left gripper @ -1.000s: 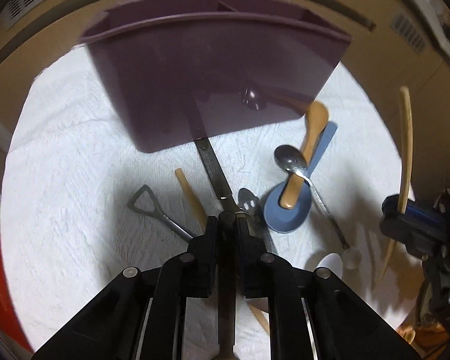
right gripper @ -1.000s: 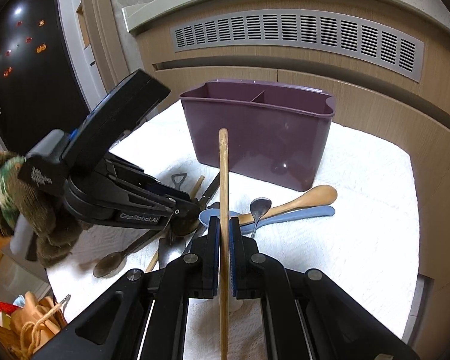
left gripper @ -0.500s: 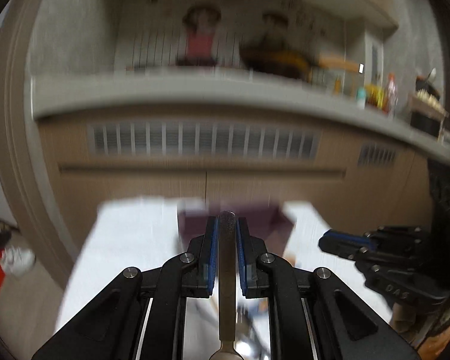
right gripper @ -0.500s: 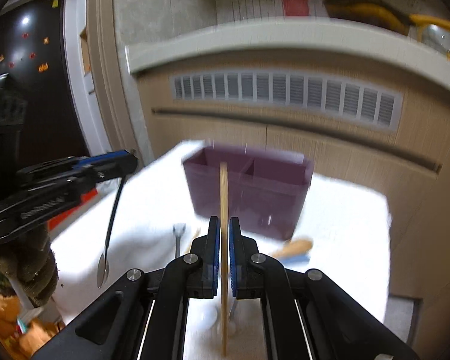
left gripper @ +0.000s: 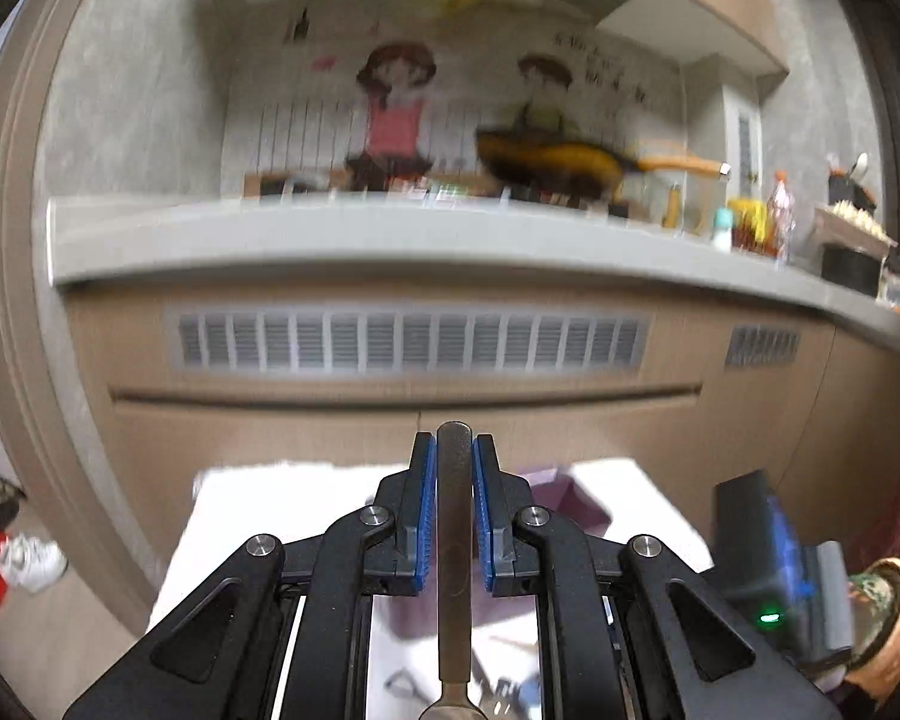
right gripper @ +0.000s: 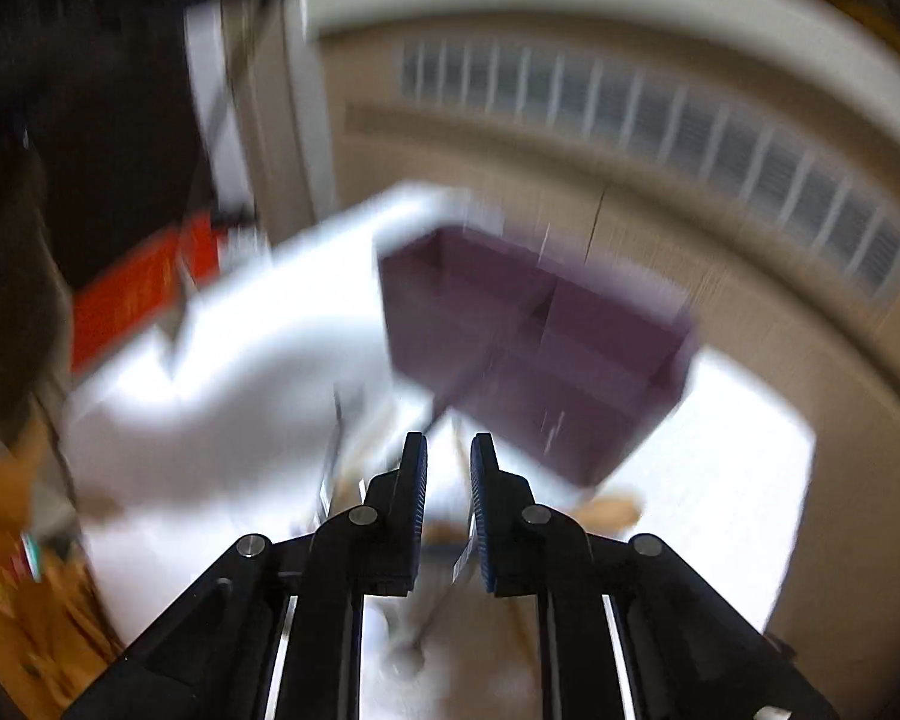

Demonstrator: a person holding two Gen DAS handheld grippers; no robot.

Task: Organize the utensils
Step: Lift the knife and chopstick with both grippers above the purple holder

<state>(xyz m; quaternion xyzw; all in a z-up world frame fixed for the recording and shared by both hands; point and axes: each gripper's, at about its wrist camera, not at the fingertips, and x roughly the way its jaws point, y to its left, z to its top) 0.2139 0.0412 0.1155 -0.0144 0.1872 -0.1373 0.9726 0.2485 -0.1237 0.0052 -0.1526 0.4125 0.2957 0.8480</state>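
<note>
The left gripper is clamping a flat metal utensil handle between its blue pads, the handle running straight back toward the camera and widening at the bottom edge of the left view; which utensil it is I cannot tell. The purple caddy is standing on the white cloth, below and just beyond the left gripper's tips, with only a corner of it showing there. The right gripper is pointing down at the near side of the caddy, its jaws opening with nothing between them. A wooden spoon is lying on the cloth near the caddy's base. The right view is heavily blurred, so the caddy's contents are not readable.
</note>
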